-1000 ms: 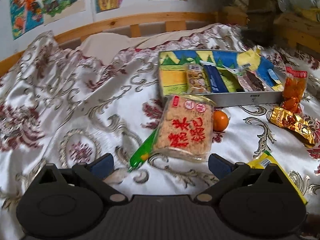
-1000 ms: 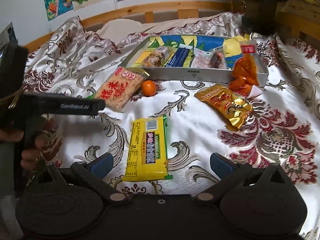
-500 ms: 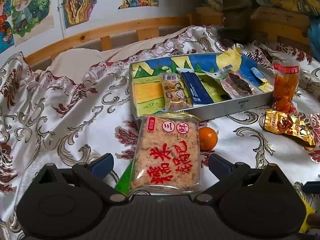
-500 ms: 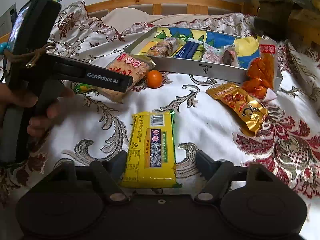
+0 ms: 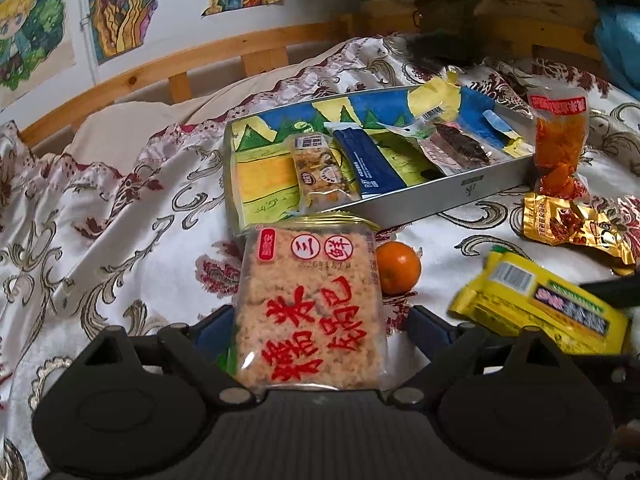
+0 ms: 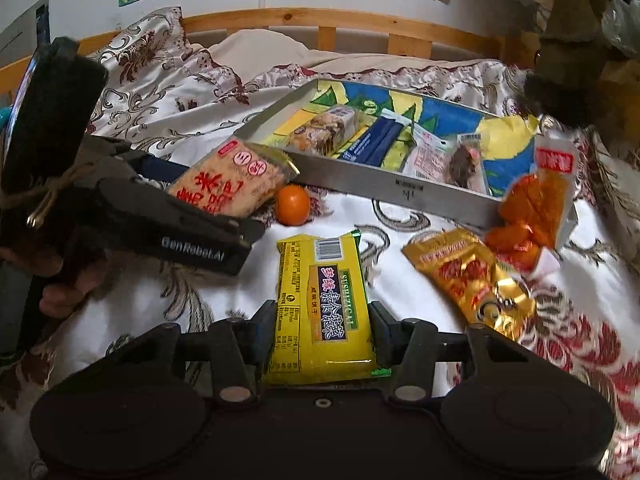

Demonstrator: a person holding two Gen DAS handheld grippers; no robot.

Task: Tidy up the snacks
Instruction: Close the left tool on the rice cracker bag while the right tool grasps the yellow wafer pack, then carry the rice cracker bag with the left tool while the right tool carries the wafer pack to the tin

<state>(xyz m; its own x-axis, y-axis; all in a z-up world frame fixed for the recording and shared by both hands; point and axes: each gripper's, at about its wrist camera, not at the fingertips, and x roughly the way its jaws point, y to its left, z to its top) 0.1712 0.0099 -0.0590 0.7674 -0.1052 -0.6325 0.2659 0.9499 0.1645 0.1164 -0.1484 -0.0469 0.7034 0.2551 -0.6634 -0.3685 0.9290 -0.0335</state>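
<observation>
My left gripper (image 5: 320,328) is around a clear rice-cake pack with red characters (image 5: 308,304); its left pad touches the pack, a gap shows on the right. My right gripper (image 6: 322,330) is shut on a yellow biscuit pack (image 6: 322,312), also in the left wrist view (image 5: 548,304). A metal tray (image 5: 424,196) with a painted floor holds several snacks beyond both. A small orange (image 5: 398,267) lies by the rice-cake pack. A gold foil pack (image 6: 472,280) and a bag of orange snacks (image 6: 532,208) lie right of the tray front.
The snacks lie on a bed with a patterned satin cover (image 5: 100,216). A wooden rail (image 5: 160,68) and a wall with drawings are behind. The left gripper's body and the hand holding it (image 6: 120,216) fill the left of the right wrist view.
Both grippers have moved forward over their packs. The right jaws closed on the yellow biscuit pack. The left jaws narrowed around the rice-cake pack.
</observation>
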